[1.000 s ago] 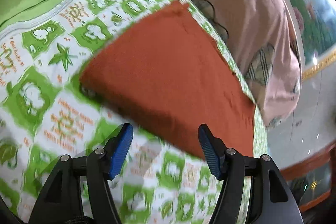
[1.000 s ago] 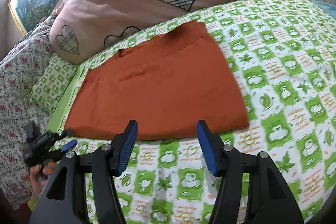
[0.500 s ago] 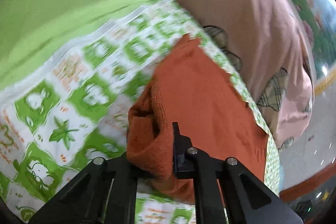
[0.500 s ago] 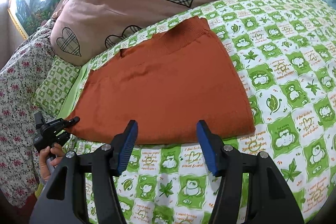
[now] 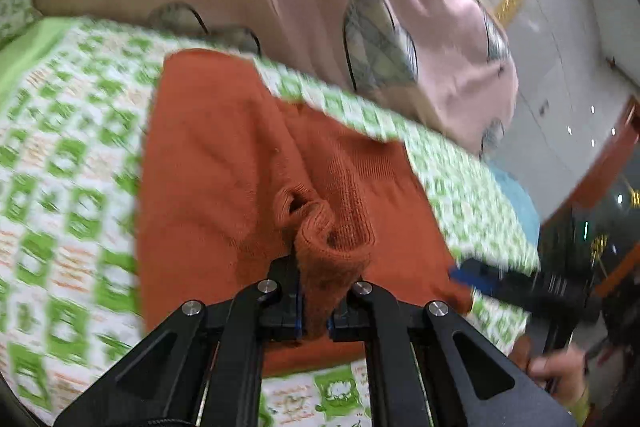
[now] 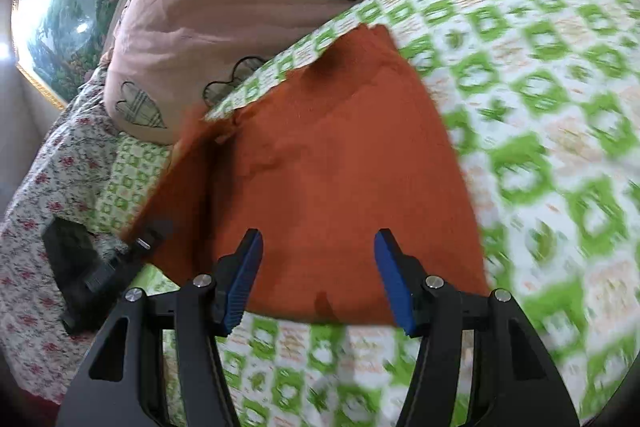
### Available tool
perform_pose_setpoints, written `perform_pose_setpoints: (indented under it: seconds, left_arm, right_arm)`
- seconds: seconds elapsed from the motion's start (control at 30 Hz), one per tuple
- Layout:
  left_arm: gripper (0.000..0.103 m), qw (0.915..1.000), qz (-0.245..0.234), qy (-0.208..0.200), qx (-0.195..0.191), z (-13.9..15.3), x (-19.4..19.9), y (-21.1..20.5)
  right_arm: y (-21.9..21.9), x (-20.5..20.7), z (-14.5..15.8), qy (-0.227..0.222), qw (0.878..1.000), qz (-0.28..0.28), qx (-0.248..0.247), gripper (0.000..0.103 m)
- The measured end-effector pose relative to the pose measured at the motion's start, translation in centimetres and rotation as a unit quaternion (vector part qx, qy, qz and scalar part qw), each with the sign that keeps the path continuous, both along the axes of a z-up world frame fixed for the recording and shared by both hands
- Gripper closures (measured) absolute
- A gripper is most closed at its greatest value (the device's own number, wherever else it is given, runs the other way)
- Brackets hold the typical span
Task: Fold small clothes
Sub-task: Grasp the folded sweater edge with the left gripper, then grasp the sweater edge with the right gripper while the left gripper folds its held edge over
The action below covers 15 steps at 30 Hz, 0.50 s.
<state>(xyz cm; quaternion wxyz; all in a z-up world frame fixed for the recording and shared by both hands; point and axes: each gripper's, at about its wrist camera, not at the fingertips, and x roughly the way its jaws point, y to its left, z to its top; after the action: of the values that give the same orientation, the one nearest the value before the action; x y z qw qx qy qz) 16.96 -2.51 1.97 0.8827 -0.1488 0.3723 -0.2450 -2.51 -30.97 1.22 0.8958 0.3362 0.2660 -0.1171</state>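
No brand or label shows. The orange print between the green squares of the sheet (image 6: pixel 560 107) looks like lettering, but it is too blurred to read.

From the left in the right wrist view: a flowered cloth (image 6: pixel 36 187) hangs at the bed's edge, and beside it the left gripper (image 6: pixel 150 233) shows as a dark, blurred shape at the near left corner of the garment (image 6: pixel 340 167). Its jaws are clamped on that corner — in the left wrist view a bunched fold of rust-orange knit (image 5: pixel 332 251) stands pinched between the closed fingers, lifted off the sheet. The rest of the garment lies spread on the bed, its far edge close to a pink quilt (image 6: pixel 240 7) with plaid hearts. The right gripper (image 6: pixel 318 277) hovers over the near edge of the garment, its blue pads (image 6: pixel 246 275) standing well apart with nothing between them; orange cloth is seen below the gap, not gripped. In the left wrist view it appears at the right as a blurred dark bar with a blue tip (image 5: pixel 520 283), a hand (image 5: pixel 560 375) behind it.

The surface is a bed under a white sheet checked with green squares and leaf figures. Behind the quilt a gilt-framed landscape painting (image 6: pixel 60 7) hangs on the wall — pale panelling (image 5: pixel 560 87) and dark wood trim show at the far right.
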Motion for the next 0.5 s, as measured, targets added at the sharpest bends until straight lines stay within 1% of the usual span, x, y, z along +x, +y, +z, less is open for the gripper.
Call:
perform_pose_setpoints:
  seconds: [0.1, 0.13, 0.2, 0.23, 0.33, 0.4, 0.43, 0.47, 0.5]
  left_arm:
    - [0.098, 0.9998, 0.0, 0.018, 0.005, -1.9, -0.2, -0.1]
    - [0.098, 0.9998, 0.0, 0.02, 0.004, -2.1, -0.4, 0.0]
    - [0.098, 0.9998, -0.001, 0.018, 0.01, -2.3, -0.4, -0.1]
    - [0.098, 0.9997, -0.003, 0.017, 0.015, -2.4, -0.5, -0.2]
    - [0.098, 0.9996, -0.007, 0.014, 0.023, -2.4, -0.4, -0.6]
    - [0.098, 0.9995, -0.01, 0.01, 0.03, -2.2, -0.2, -0.9]
    - [0.098, 0.9994, -0.011, 0.01, 0.032, -2.2, -0.2, -1.0]
    - [0.098, 0.9993, -0.011, 0.01, 0.033, -2.2, -0.3, -0.9]
    - [0.098, 0.9994, -0.011, 0.009, 0.033, -2.1, -0.3, -0.8]
  right_arm:
    - [-0.2, 4.1, 0.0, 0.01, 0.999, 0.048, 0.022, 0.042]
    - [-0.1, 6.0, -0.1, 0.017, 0.997, 0.066, 0.025, 0.038]
    - [0.5, 9.0, -0.1, 0.026, 0.995, 0.091, 0.027, 0.036]
    - [0.8, 11.3, -0.1, 0.026, 0.993, 0.111, 0.035, 0.036]
    - [1.1, 16.3, 0.1, 0.028, 0.988, 0.139, 0.053, 0.036]
    - [1.4, 19.7, 0.2, 0.042, 0.988, 0.14, 0.048, 0.036]
    - [1.6, 20.7, 0.3, 0.049, 0.988, 0.141, 0.043, 0.038]
    - [1.9, 21.9, 0.4, 0.054, 0.988, 0.141, 0.035, 0.049]
    - [2.0, 22.7, 0.6, 0.056, 0.988, 0.144, 0.028, 0.055]
